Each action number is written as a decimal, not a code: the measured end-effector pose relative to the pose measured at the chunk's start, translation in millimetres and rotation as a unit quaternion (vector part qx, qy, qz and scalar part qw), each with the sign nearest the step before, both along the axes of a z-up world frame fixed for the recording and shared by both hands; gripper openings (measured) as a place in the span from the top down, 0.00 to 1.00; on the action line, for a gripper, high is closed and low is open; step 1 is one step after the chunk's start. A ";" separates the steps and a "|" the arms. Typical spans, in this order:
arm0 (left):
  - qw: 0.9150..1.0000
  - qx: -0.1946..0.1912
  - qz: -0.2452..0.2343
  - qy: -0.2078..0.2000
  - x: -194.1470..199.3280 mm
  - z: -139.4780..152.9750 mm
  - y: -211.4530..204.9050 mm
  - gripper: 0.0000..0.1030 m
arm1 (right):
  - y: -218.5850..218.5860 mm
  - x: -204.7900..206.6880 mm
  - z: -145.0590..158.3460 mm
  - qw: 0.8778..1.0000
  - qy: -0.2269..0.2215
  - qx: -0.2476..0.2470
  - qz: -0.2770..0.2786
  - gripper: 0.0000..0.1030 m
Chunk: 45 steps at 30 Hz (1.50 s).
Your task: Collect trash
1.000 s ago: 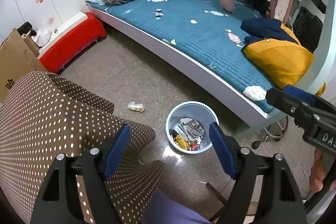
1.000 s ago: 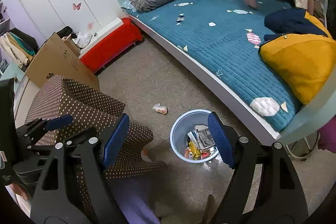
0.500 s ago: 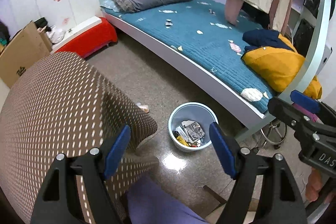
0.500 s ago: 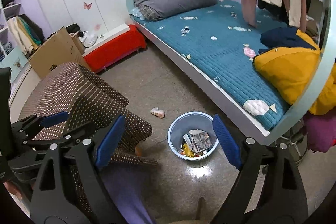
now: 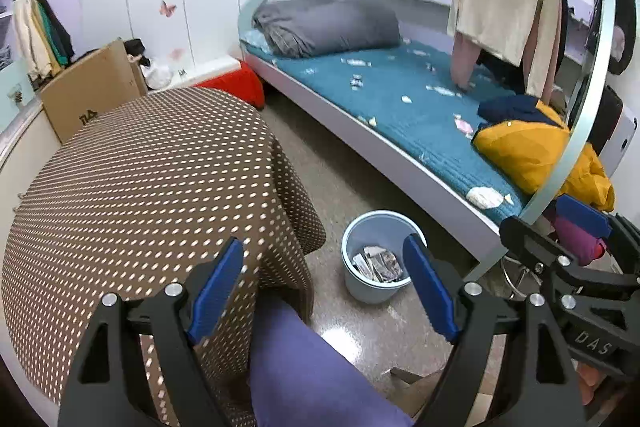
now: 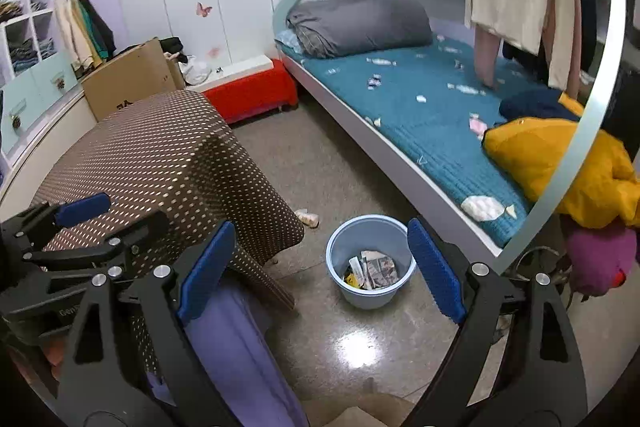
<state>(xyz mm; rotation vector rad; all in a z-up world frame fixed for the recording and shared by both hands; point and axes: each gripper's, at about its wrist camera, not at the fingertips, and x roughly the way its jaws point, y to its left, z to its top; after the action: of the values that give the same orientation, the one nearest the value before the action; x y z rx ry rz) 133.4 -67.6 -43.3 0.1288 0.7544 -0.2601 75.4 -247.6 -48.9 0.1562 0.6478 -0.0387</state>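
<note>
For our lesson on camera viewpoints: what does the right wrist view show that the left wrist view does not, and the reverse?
Only the right wrist view shows the crumpled wrapper on the floor beside the dotted cloth, and the left gripper. Only the left wrist view shows the right gripper. Both show the blue bin holding trash, the bed and the yellow jacket.

"DAS" in white capitals on the black body of the right gripper (image 5: pixel 576 227), at about 4 o'clock in the left wrist view; the word runs on past the frame edge. Black logo print on the cardboard box (image 5: pixel 90 93) at 9 o'clock, too cut off to read. Faint grey lettering on the left gripper (image 6: pixel 82 223) at 8 o'clock in the right wrist view, starts "Ge", rest illegible. Nothing else readable
</note>
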 end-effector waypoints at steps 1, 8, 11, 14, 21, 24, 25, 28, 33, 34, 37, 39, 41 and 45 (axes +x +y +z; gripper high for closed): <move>1.000 -0.002 0.005 -0.004 -6.8 1.8 2.8 0.22 | 3.7 -7.0 1.9 1.000 -0.005 -0.004 0.002 0.16; 0.998 -0.011 0.038 -0.051 -61.1 20.8 20.6 0.22 | 22.2 -49.8 18.3 0.998 -0.050 -0.026 0.018 0.16; 0.996 -0.009 0.053 -0.074 -81.6 31.1 24.6 0.21 | 27.6 -69.5 28.4 0.996 -0.075 -0.029 0.028 0.16; 0.992 -0.014 0.082 -0.093 -102.3 40.8 28.8 0.19 | 31.2 -84.0 36.3 0.995 -0.091 -0.029 0.034 0.16; 0.983 -0.016 0.110 -0.145 -144.6 63.2 31.9 0.19 | 35.1 -114.8 56.5 0.988 -0.134 -0.034 0.062 0.16; 0.979 -0.014 0.122 -0.164 -157.2 69.8 29.4 0.19 | 34.0 -125.1 60.8 0.986 -0.148 -0.035 0.062 0.16; 0.978 -0.014 0.124 -0.170 -161.2 71.1 28.5 0.19 | 34.3 -128.3 61.6 0.986 -0.150 -0.034 0.063 0.15; 0.975 -0.012 0.129 -0.181 -171.9 73.0 27.1 0.19 | 34.0 -136.2 62.2 0.985 -0.157 -0.032 0.064 0.14; 0.973 -0.016 0.131 -0.188 -181.1 75.7 27.0 0.19 | 33.2 -145.2 63.3 0.983 -0.169 -0.031 0.060 0.14; 0.973 -0.017 0.131 -0.188 -182.2 75.9 27.7 0.19 | 33.2 -146.8 63.5 0.983 -0.171 -0.031 0.058 0.13; 0.972 -0.020 0.133 -0.192 -187.9 75.2 27.7 0.19 | 33.3 -151.2 63.7 0.982 -0.176 -0.033 0.055 0.13; 0.970 -0.018 0.138 -0.198 -192.1 75.0 28.9 0.19 | 32.8 -155.4 62.9 0.982 -0.179 -0.035 0.052 0.13; 0.970 -0.022 0.140 -0.200 -194.8 74.3 29.1 0.19 | 33.1 -158.5 63.1 0.981 -0.184 -0.036 0.048 0.13; 0.968 -0.020 0.143 -0.206 -199.9 71.8 27.9 0.19 | 32.9 -163.1 61.9 0.980 -0.189 -0.039 0.045 0.13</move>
<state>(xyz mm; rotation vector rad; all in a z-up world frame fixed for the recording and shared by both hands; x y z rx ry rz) -66.5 -39.7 28.5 0.0322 0.3472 0.0293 -87.7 -214.7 13.0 0.0549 0.2731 0.0522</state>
